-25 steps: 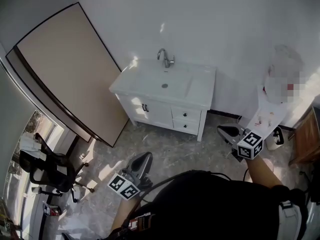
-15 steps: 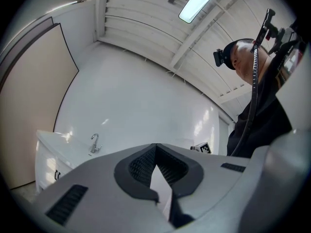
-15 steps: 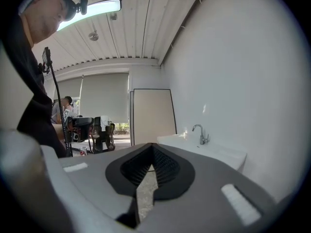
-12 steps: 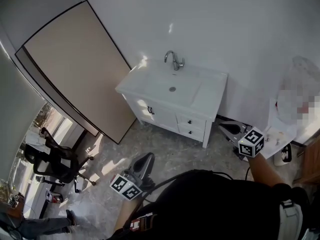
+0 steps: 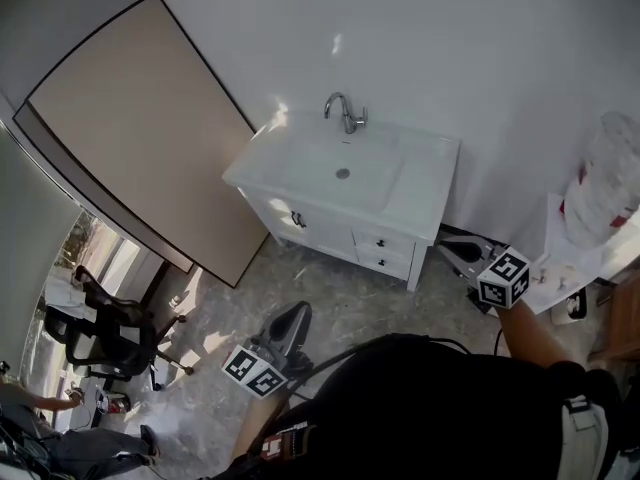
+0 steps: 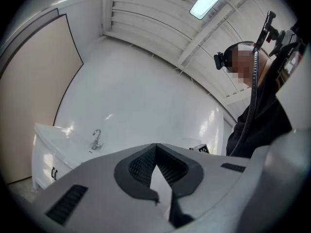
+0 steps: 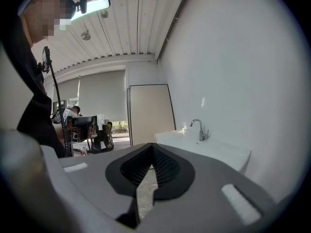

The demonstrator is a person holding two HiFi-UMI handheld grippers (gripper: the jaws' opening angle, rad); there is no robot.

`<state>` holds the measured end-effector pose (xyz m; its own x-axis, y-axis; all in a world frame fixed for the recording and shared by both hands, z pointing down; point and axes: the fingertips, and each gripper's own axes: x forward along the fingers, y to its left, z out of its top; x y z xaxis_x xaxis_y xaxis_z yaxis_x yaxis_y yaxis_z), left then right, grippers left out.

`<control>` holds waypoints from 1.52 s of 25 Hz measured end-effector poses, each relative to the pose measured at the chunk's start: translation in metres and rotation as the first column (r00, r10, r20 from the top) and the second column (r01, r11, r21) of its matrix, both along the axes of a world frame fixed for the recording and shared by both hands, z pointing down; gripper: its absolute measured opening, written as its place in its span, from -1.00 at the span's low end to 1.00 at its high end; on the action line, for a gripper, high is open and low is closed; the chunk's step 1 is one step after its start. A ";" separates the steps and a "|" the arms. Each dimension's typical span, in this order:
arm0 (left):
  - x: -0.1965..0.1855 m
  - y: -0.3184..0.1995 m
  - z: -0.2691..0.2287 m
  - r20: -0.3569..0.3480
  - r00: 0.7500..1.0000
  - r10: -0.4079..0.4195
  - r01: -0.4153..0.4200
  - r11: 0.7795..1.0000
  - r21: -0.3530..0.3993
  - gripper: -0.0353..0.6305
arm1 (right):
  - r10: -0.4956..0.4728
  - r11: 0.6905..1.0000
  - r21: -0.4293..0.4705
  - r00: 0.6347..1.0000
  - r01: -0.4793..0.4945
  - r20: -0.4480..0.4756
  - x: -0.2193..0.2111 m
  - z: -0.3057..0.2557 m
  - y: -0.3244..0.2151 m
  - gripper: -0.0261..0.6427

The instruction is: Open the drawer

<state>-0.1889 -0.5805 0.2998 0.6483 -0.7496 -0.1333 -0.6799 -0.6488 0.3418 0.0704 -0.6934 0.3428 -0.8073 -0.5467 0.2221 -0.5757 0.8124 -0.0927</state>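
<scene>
Grey stone floor (image 5: 340, 303).
A white sink cabinet (image 5: 345, 230), a big tan board (image 5: 150, 138) and a black chair (image 5: 110, 343) stand on it.

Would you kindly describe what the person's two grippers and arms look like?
Both the left gripper and the right gripper have pale grey bodies with dark, ribbed pads that taper to a point. Each carries a cube printed with black-and-white square markers. The person wears a black top, and a black cable hangs in front of it.

Head view looks steeply down — all views share the faucet (image 5: 345, 115).
</scene>
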 end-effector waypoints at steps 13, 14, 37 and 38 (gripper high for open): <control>-0.062 -0.153 -0.018 -0.002 0.964 0.267 -0.267 0.962 0.059 -0.89 | 0.244 0.969 0.037 0.969 -0.243 -0.047 -0.044 -0.026 -0.077 -0.93; -0.066 -0.162 -0.017 -0.003 0.960 0.281 -0.280 0.958 0.059 -0.89 | 0.256 0.966 0.038 0.965 -0.254 -0.050 -0.048 -0.026 -0.081 -0.93; 0.034 -0.330 0.002 -0.016 0.982 0.190 -0.189 0.981 0.034 -0.89 | 0.181 0.983 0.036 0.982 -0.179 -0.049 0.050 -0.014 -0.271 -0.93; 0.045 -0.337 0.002 -0.015 0.985 0.173 -0.173 0.985 0.030 -0.89 | 0.165 0.986 0.037 0.985 -0.163 -0.046 0.058 -0.016 -0.285 -0.93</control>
